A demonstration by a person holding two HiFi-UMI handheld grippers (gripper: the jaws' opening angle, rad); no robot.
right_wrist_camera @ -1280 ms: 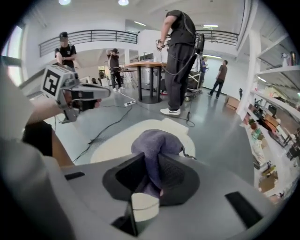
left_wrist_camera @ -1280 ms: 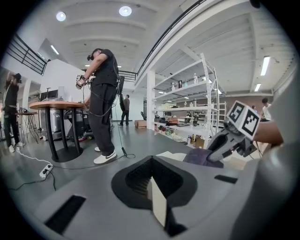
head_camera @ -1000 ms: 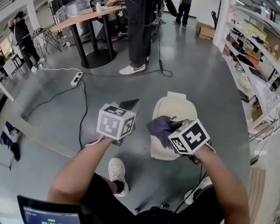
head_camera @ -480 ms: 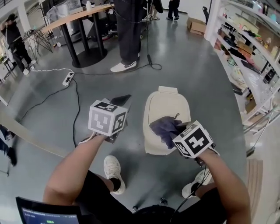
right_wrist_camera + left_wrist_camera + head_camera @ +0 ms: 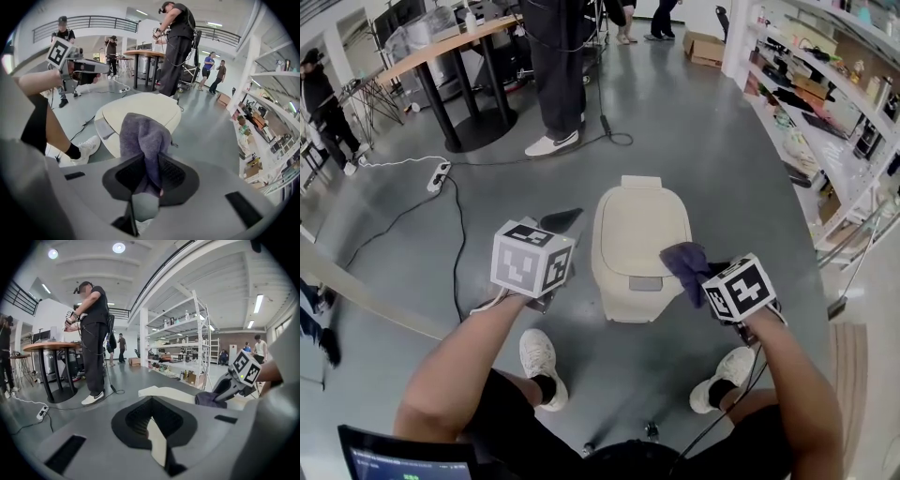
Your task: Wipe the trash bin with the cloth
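Trash bin (image 5: 639,246) cream, cloth (image 5: 684,259) clamped in R gripper (image 5: 149,169) jaws, L gripper (image 5: 561,221) jaws together

A power strip (image 5: 438,174) lies on the grey floor (image 5: 722,159) near a wooden-topped table (image 5: 450,42) — shelving (image 5: 825,103) lines the right.

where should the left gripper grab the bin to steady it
Probably the left rim of the trash bin lid, approached from its left, where the left gripper hovers. That edge forms a bare lip for the jaws, while the cloth in the right gripper covers the right edge.
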